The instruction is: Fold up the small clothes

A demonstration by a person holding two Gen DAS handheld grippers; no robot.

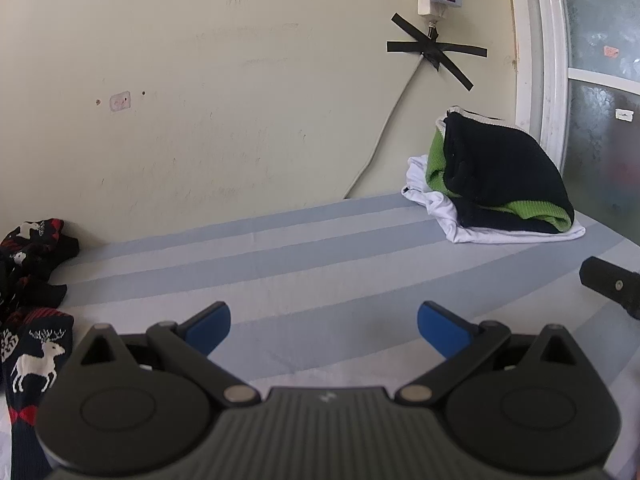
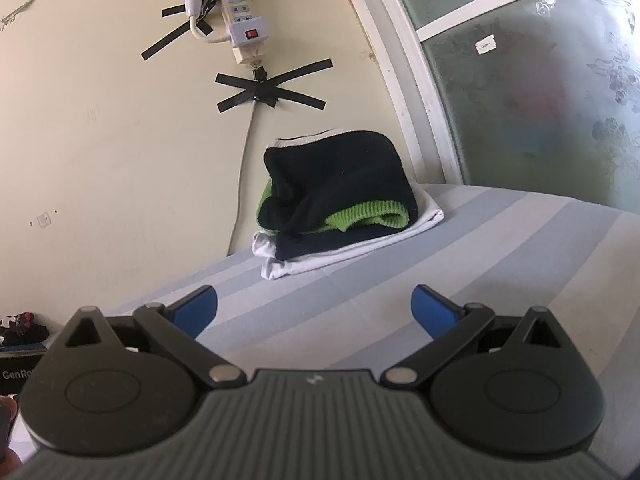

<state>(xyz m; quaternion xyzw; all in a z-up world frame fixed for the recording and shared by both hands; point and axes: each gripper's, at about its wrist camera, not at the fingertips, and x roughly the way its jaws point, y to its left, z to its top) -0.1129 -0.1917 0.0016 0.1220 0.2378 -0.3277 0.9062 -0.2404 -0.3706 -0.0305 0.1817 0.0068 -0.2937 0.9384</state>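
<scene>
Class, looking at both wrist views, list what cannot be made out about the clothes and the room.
- Socks: left wrist view, cut off by the left edge and gripper body; their number is unclear.
- Folded pile: both views, lower garments are covered by the black top one.
- Behind the window: right wrist view, blurred by frosted glass.

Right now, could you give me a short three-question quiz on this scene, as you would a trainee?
1. True or false: the left gripper grips a sock.
2. Which garment tops the folded pile? A) white B) dark navy C) red
3. On which side of the left wrist view do the reindeer socks lie?

Key: 1 false, its fingers are spread and hold nothing; the right gripper likewise. 2 B. 3 left.
</scene>
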